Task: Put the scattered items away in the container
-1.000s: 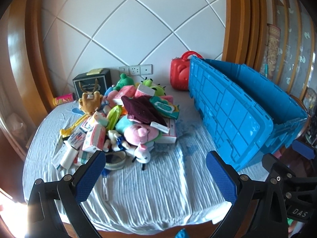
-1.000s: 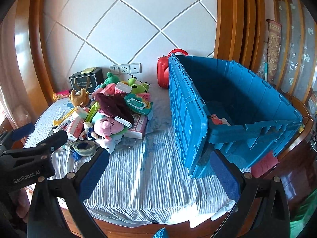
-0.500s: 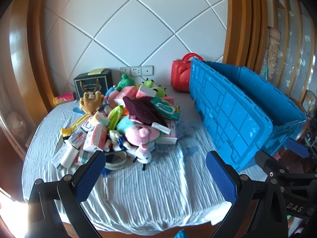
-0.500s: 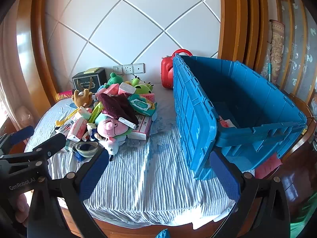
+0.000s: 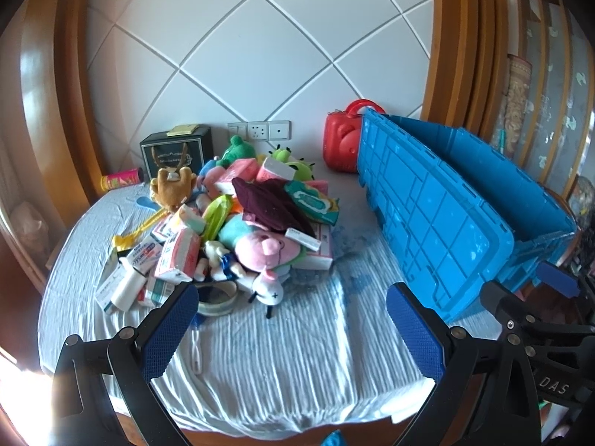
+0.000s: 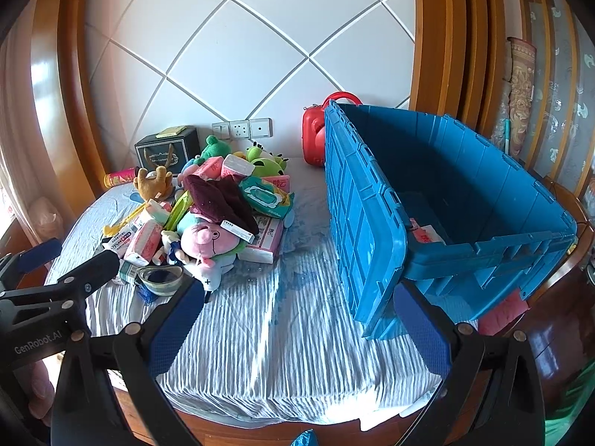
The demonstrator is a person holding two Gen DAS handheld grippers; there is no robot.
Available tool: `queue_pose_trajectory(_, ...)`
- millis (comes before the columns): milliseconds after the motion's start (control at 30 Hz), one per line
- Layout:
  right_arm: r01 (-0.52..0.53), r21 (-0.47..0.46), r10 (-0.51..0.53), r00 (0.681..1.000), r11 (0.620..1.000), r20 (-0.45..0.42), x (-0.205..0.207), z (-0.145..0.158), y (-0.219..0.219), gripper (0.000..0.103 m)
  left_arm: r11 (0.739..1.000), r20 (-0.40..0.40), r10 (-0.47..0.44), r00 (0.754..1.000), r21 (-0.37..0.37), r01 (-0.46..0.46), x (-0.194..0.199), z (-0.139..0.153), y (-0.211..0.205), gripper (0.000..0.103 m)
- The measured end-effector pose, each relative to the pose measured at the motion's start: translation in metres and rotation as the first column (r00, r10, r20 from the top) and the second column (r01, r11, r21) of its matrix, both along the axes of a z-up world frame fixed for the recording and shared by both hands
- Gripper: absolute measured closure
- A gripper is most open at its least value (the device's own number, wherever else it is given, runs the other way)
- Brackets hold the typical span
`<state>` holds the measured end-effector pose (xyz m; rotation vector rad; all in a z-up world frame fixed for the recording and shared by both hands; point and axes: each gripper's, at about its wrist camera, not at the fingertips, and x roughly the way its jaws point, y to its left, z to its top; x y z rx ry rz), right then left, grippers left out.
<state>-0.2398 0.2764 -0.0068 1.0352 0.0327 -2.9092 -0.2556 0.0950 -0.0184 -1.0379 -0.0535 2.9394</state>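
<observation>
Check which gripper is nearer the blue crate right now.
Right. The right gripper hangs at the near corner of the blue crate; the left gripper is further left, in front of the toy pile.

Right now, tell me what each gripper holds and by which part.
Nothing. The left gripper and right gripper both have open, empty jaws over the cloth, short of the pile.

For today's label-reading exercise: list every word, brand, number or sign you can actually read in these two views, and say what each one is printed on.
"GenRobot.AI": on the body of the left tool, seen in the right wrist view.
"DAS": on the body of the right tool, seen in the left wrist view.
Medicine boxes, wet wipes pack, pink tissue box, black gift box: print is visible but too small or blurred to read.
</observation>
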Motion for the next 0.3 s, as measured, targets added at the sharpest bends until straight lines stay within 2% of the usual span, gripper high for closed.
queue_pose_trajectory(300,0.000,0.002,0.000,1.000,1.000,0.002,-0.0019,0.0003,-0.0002,0.000,0.999,-0.041,0.018,0.999,-0.045,-0.020,0.0031,0.0011,0.0036,0.001)
